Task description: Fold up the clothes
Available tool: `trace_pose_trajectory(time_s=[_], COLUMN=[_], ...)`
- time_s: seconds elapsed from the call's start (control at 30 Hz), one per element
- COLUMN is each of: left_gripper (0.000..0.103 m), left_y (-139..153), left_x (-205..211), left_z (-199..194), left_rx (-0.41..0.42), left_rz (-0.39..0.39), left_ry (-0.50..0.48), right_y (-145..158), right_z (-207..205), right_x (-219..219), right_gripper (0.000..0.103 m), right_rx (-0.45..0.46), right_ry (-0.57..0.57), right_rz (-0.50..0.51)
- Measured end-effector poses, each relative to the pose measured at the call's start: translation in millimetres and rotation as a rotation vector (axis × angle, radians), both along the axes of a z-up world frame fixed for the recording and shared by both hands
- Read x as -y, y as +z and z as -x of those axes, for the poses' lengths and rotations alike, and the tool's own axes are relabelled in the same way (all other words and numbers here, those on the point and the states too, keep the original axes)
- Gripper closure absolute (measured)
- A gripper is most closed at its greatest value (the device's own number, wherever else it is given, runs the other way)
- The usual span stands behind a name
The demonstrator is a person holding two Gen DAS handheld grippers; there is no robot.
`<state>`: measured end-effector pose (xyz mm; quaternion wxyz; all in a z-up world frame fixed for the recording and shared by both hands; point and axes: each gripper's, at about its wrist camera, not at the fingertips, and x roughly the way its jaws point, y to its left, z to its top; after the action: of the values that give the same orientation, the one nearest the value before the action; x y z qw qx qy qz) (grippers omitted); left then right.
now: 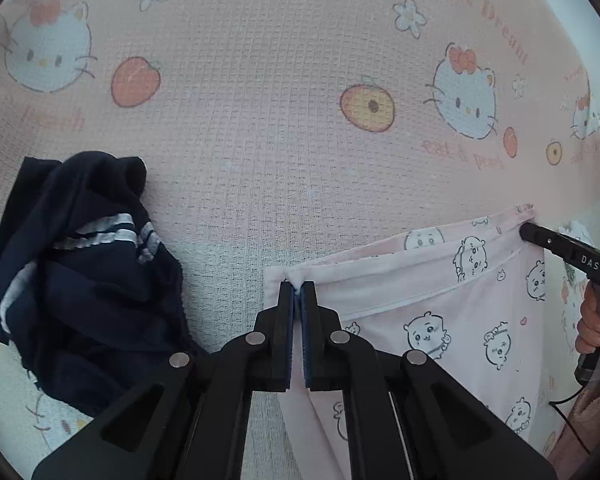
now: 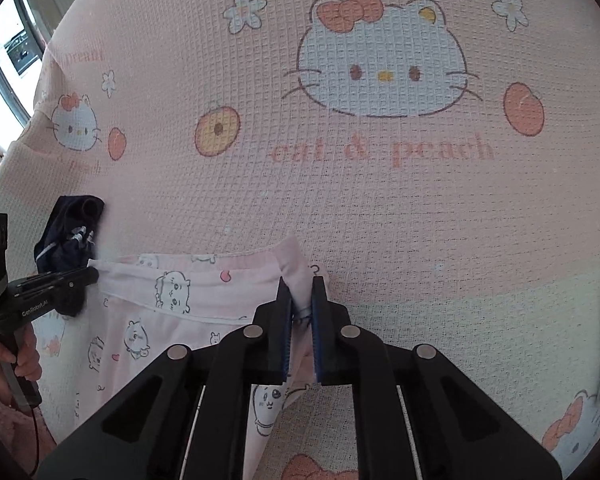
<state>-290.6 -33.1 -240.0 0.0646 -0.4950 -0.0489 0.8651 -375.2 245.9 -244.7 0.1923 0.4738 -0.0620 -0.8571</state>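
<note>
Left hand-held gripper (image 1: 299, 286) pinched tight on one top corner of pink printed garment (image 1: 440, 300); right hand-held gripper (image 2: 301, 284) clamped on the other corner, edge stretched between; navy garment (image 1: 88, 272) left of left one

A pink waffle-weave blanket (image 2: 380, 208) covers the whole surface, printed with white cat faces wearing orange bows, peaches, small flowers and the words "cat & peach". At about ten o'clock in the right wrist view, past the blanket's edge, a bright strip (image 2: 8, 40) shows, perhaps a window, though it is too warped to tell.
</note>
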Motion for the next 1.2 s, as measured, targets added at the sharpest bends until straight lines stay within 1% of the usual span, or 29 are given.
trace_pose_trajectory(time_s=[0.03, 0.1, 0.17, 0.27, 0.33, 0.43, 0.47, 0.5, 0.53, 0.6, 0.63, 0.67, 0.7, 0.73, 0.77, 0.8, 0.83, 0.93, 1.0, 1.03, 1.1, 1.2], left_gripper=[0.099, 0.099, 0.099, 0.099, 0.099, 0.099, 0.099, 0.099, 0.096, 0.094, 0.092, 0.087, 0.081, 0.070, 0.068, 0.068, 0.068, 0.069, 0.069, 0.069, 0.069, 0.069], left_y=[4, 7, 3, -9, -19, -37, -39, -39, -39, -40, -39, -36, -33, -30, -25, -18, -13, 0, 3, 4, 3, -9], left_x=[1, 2, 7, 14, 14, 9, 9, 10, 13, 24, 28, 31, 34, 37, 41, 46, 52, 67, 67, 63, 49, 24], left_z=[-1, -1, 3, 20, 32, 40, 40, 40, 41, 43, 42, 40, 39, 37, 34, 29, 22, -3, -30, -47, -81, -128], left_rx=[0.006, 0.031, 0.062, 0.114, 0.141, 0.175, 0.173, 0.169, 0.168, 0.161, 0.149, 0.133, 0.117, 0.101, 0.085, 0.071, 0.060, 0.036, 0.064, 0.075, 0.117, 0.209], left_rz=[0.007, 0.022, 0.040, 0.027, 0.029, 0.081, 0.081, 0.077, 0.063, 0.003, -0.005, 0.003, 0.011, 0.019, 0.014, -0.005, -0.031, -0.108, -0.139, -0.151, -0.172, -0.146], left_ry=[-0.011, -0.036, -0.037, -0.031, -0.040, -0.054, -0.057, -0.060, -0.056, -0.064, -0.067, -0.068, -0.070, -0.071, -0.061, -0.039, -0.013, 0.064, 0.077, 0.074, 0.076, 0.086], right_y=[2, 3, 1, -5, -13, -31, -39, -43, -47, -55, -59, -63, -66, -64, -57, -50, -41, -10, 7, 14, 18, 5], right_z=[-2, -4, 0, 10, 18, 29, 33, 34, 35, 37, 38, 39, 40, 39, 36, 33, 29, 11, -9, -24, -62, -125], right_x=[-2, -1, -2, -5, -9, -5, -3, -6, -10, -18, -21, -25, -29, -30, -31, -32, -36, -48, -50, -49, -39, -16], right_gripper=[0.096, 0.096, 0.096, 0.096, 0.096, 0.096, 0.096, 0.096, 0.096, 0.097, 0.097, 0.097, 0.094, 0.092, 0.084, 0.071, 0.069, 0.069, 0.069, 0.069, 0.069, 0.069], right_rx=[0.000, 0.023, 0.065, 0.130, 0.162, 0.189, 0.203, 0.216, 0.229, 0.255, 0.268, 0.281, 0.293, 0.297, 0.287, 0.275, 0.256, 0.210, 0.212, 0.215, 0.250, 0.329], right_ry=[0.010, 0.038, 0.059, 0.062, 0.019, -0.020, -0.030, -0.051, -0.073, -0.118, -0.140, -0.162, -0.185, -0.191, -0.201, -0.212, -0.235, -0.299, -0.306, -0.292, -0.245, -0.183], right_rz=[0.021, 0.030, 0.054, 0.110, 0.137, 0.117, 0.116, 0.149, 0.186, 0.262, 0.299, 0.337, 0.374, 0.375, 0.365, 0.354, 0.338, 0.283, 0.220, 0.200, 0.164, 0.097])
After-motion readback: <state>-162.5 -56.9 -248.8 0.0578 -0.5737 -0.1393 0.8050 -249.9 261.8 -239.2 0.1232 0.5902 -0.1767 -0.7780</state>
